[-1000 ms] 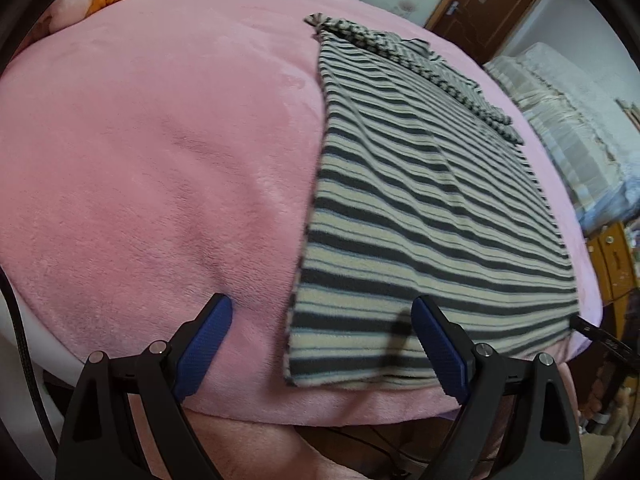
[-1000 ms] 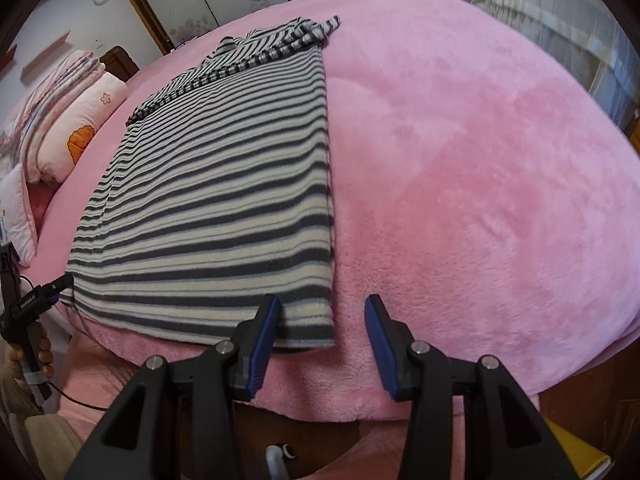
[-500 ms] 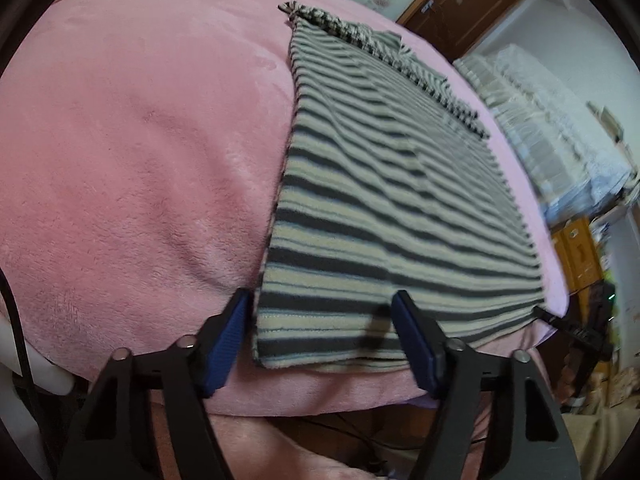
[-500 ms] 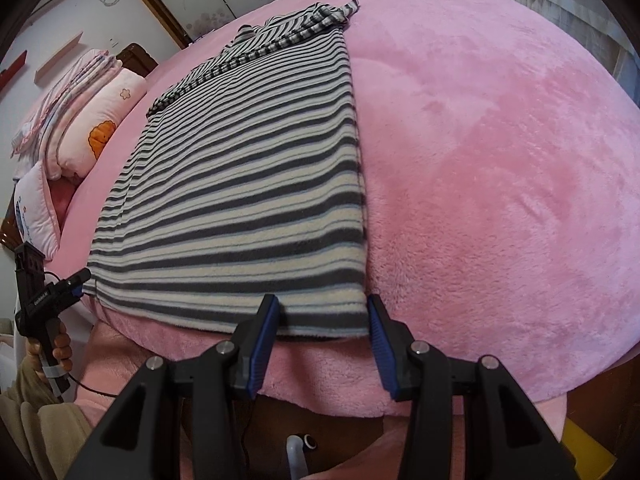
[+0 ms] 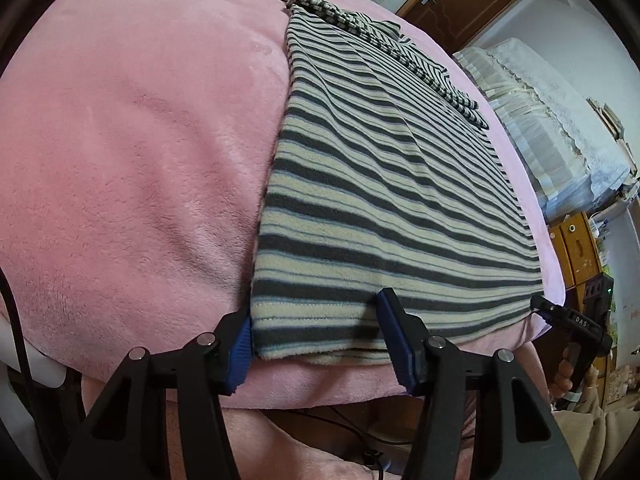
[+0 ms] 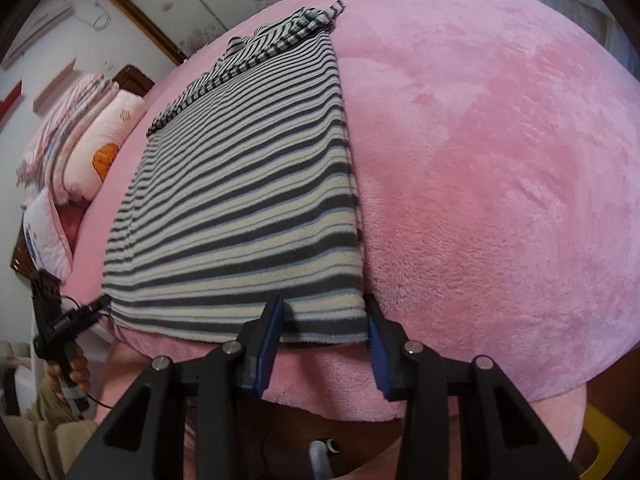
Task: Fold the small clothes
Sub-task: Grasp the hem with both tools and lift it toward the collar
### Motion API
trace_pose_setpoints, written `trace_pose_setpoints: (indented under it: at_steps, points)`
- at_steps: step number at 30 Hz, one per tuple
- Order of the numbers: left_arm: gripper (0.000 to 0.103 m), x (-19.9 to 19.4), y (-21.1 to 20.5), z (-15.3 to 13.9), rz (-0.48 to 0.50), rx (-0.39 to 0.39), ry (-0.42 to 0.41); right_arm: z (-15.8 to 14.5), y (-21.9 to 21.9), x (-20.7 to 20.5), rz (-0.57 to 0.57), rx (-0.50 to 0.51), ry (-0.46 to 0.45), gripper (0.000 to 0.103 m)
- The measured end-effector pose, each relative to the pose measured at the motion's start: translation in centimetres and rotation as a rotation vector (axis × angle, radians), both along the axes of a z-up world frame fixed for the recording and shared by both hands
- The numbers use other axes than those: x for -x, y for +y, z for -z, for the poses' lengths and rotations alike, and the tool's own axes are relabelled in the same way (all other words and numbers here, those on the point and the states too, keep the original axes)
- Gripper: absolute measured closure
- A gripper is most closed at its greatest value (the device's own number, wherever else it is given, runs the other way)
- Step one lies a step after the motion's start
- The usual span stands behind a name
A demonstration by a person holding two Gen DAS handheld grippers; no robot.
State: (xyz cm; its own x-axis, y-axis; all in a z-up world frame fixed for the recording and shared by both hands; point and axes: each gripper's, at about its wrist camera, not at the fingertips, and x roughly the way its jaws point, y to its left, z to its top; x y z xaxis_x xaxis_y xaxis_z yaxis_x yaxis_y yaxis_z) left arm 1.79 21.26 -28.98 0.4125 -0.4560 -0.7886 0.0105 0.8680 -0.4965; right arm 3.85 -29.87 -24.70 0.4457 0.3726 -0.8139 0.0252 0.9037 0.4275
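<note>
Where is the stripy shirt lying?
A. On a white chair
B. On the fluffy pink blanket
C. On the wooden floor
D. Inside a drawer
B: the stripy shirt is spread flat on the fluffy pink blanket, with its near hem at the blanket's edge, between the fingers of each claw.

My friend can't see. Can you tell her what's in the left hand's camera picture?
The left gripper is closing around the near left corner of a striped top, lying flat on a pink blanket. Its blue pads straddle the hem. At the far right, a hand holds the right gripper at the other near corner.
</note>
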Motion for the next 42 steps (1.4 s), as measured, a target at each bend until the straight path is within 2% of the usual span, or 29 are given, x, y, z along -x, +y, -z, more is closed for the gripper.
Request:
trace_pose_setpoints:
  at_steps: [1, 2, 3, 4, 5, 9, 12, 16, 17, 22, 25, 27, 31, 35, 42]
  points:
    - [0.053, 0.0, -0.2, 0.0, 0.002, -0.003, 0.003, 0.1, -0.1, 0.0, 0.005, -0.007, 0.005, 0.075]
    - [0.059, 0.0, -0.4, 0.1, 0.008, -0.006, 0.008, 0.2, -0.2, 0.0, 0.004, -0.028, 0.013, 0.087]
    - [0.075, -0.1, -0.5, 0.1, 0.016, -0.008, 0.015, 0.2, -0.2, -0.1, 0.005, -0.036, 0.02, 0.093]
    - [0.091, -0.1, -0.7, 0.2, 0.026, -0.005, 0.025, 0.2, -0.2, -0.1, 0.008, -0.031, 0.023, 0.094]
    - [0.091, -0.1, -0.9, 0.3, 0.038, 0.007, 0.04, 0.1, -0.1, 0.0, 0.004, -0.024, 0.019, 0.095]
    - [0.095, 0.2, -1.4, -0.6, 0.028, -0.023, 0.037, -1.2, 0.9, 0.5, -0.024, 0.034, -0.017, 0.096]
    - [0.095, 0.2, -1.1, -1.7, -0.015, 0.01, 0.039, -3.1, 1.2, 1.0, -0.045, 0.029, -0.068, 0.097]
    - [0.095, 0.4, 0.7, -4.4, -0.111, 0.221, -0.032, -6.2, 0.7, 1.2, -0.043, -0.004, -0.148, 0.097]
    - [0.095, 0.3, 1.0, -5.0, -0.127, 0.253, -0.051, -6.8, 0.5, 1.2, -0.042, -0.016, -0.164, 0.097]
    - [0.095, -1.7, 2.0, -9.0, -0.205, 0.367, -0.15, -10.9, 0.6, -0.1, -0.051, -0.062, -0.278, 0.097]
    - [0.095, -3.9, 2.4, -11.0, -0.265, 0.405, -0.187, -13.7, 0.5, -2.4, -0.042, -0.083, -0.34, 0.097]
    - [0.095, -6.2, 2.9, -12.8, -0.313, 0.399, -0.226, -15.5, 0.3, -4.2, -0.023, -0.095, -0.369, 0.097]
    - [0.095, -11.0, 3.0, -15.3, -0.362, 0.367, -0.255, -18.5, 0.1, -8.0, 0.002, -0.097, -0.417, 0.097]
    - [0.095, -16.8, 2.5, -17.0, -0.382, 0.28, -0.248, -20.7, 1.1, -13.0, 0.01, -0.048, -0.443, 0.097]
    - [0.095, -27.8, 1.6, -18.2, -0.371, 0.141, -0.228, -21.2, 2.9, -23.1, 0.056, -0.008, -0.412, 0.097]
